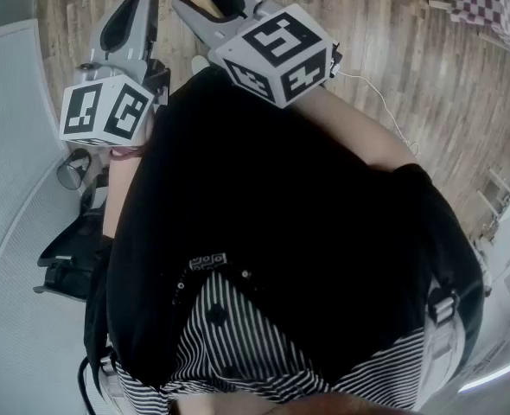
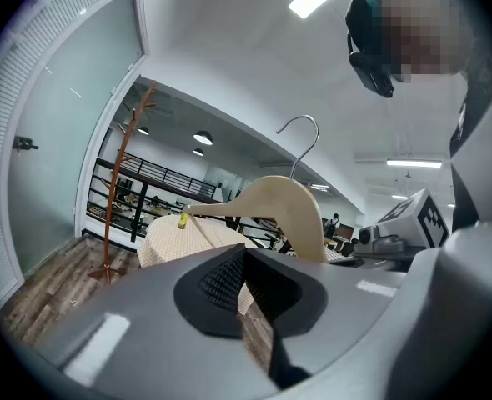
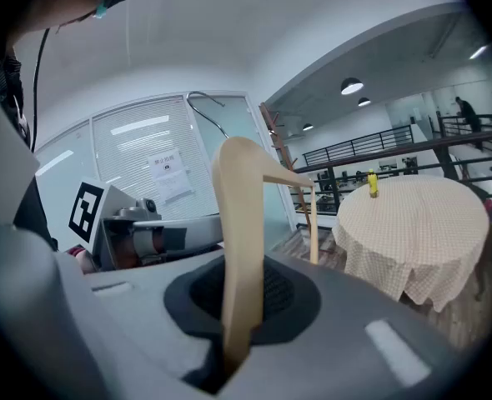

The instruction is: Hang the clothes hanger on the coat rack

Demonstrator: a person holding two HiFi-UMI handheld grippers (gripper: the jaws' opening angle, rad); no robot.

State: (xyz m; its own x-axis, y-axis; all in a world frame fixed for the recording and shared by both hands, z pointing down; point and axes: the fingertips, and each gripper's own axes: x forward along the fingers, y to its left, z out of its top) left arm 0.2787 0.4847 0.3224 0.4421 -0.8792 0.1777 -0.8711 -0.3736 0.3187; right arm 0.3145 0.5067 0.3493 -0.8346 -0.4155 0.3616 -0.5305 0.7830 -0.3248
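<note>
A pale wooden clothes hanger (image 3: 236, 248) with a metal hook (image 3: 206, 107) stands upright between the jaws of my right gripper (image 3: 234, 307), which is shut on its lower end. The left gripper view shows the same hanger (image 2: 289, 211) held up to the right, hook on top. My left gripper (image 2: 246, 280) has its pads together with nothing between them. The brown wooden coat rack (image 2: 121, 173) stands far off by a glass wall, left of the hanger; its pole (image 3: 276, 144) also shows behind the hanger. In the head view both grippers (image 1: 138, 7) (image 1: 205, 3) point away from the body.
A round table (image 3: 413, 223) under a checked cloth carries a small yellow bottle (image 3: 371, 182); the same table (image 2: 167, 240) lies between me and the rack. Black railings (image 2: 158, 177) run behind it. The floor (image 1: 393, 50) is wood planks. A glass wall with blinds (image 3: 146, 157) is at the left.
</note>
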